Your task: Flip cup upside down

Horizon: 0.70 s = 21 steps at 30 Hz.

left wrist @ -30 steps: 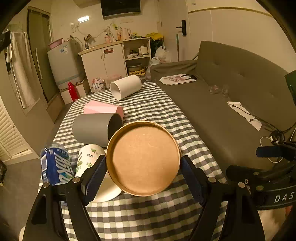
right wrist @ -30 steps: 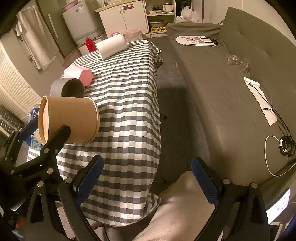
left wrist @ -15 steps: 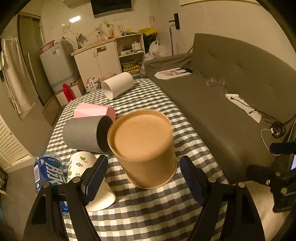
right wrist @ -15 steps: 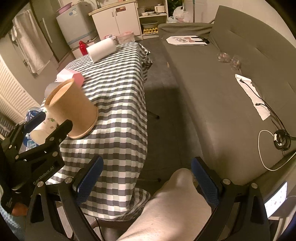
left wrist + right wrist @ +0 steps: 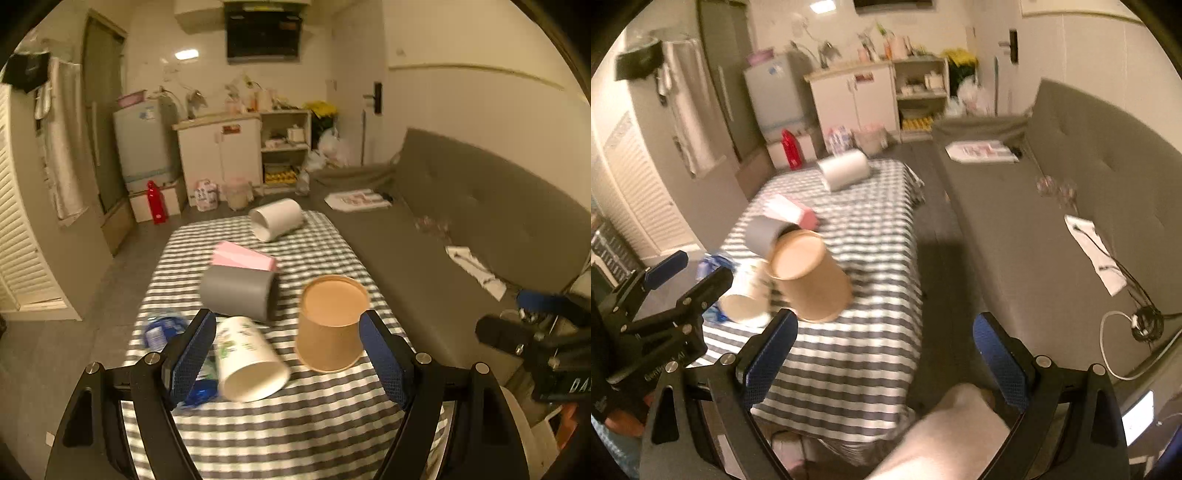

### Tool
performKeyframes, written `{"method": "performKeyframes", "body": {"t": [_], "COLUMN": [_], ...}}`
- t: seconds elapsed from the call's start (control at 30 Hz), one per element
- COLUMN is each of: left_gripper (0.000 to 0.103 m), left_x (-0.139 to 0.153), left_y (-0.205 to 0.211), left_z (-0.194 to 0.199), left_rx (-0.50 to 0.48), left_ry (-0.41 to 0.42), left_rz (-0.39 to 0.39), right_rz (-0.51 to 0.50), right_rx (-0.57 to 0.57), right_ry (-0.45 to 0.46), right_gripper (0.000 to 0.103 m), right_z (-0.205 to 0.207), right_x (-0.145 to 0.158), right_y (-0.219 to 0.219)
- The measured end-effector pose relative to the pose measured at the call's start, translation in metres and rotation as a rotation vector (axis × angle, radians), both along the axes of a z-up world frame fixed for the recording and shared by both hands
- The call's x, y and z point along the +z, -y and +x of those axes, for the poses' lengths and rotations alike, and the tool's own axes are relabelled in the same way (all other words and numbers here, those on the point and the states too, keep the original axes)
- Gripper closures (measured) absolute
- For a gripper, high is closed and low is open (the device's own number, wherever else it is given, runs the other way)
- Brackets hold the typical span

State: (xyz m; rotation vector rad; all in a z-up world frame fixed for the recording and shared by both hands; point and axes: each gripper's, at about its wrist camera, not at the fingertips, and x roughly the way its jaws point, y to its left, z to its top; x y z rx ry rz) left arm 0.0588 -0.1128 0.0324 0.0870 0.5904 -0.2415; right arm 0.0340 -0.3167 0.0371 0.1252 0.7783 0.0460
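Moved: left gripper (image 5: 288,354) has drawn back from the brown paper cup (image 5: 330,326), jaws now spread and empty.
Cup: upside down on the checked tablecloth (image 5: 295,424), beside the white printed cup (image 5: 247,363).
Right gripper (image 5: 882,362): wide apart, holding nothing.

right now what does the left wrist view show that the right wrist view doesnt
Only the left wrist view shows the wall-mounted TV and the left gripper seen along its own open fingers. Only the right wrist view shows the person's knee, the white cable and the open right gripper. Both share the brown paper cup standing upside down on the checked tablecloth, released.
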Motion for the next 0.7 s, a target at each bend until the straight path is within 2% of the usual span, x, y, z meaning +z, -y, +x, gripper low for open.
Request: {"method": "performKeyframes", "body": {"t": [0.17,0.37,0.4,0.43,0.5,0.7], "left_gripper": [0.020,0.017,0.011,0.009,0.009,0.008], "left_x": [-0.001,-0.023,-0.028,-0.031,-0.038,-0.046], "left_y": [-0.033,-0.061,-0.064,-0.068,-0.077,-0.087], "left_z": [-0.022,-0.035,-0.036,-0.038,-0.044,-0.042], "left_rx": [0.056,0.137,0.150,0.156,0.175,0.213], "left_ry": [0.035,0.021,0.017,0.017,0.034,0.005], "left_rz": [-0.013,-0.029,-0.031,-0.042,-0.062,-0.063], "right_rz": [0.029,-0.070,-0.078,-0.085,-0.091,-0.115], "right_rx": [0.009,0.002,0.003,0.004,0.003,0.004], "right_ry": [0.053,0.138,0.140,0.137,0.139,0.158], "right_gripper": [0.007,0.007,0.007,0.006,0.000,0.000], "right_z": [-0.014,-0.026,-0.027,-0.026,-0.024,-0.024], "right_x": [-0.011,-0.036,-0.040,-0.043,-0.046,-0.049], "right_y": [-0.032,-0.070,-0.071,-0.073,-0.074,-0.079]}}
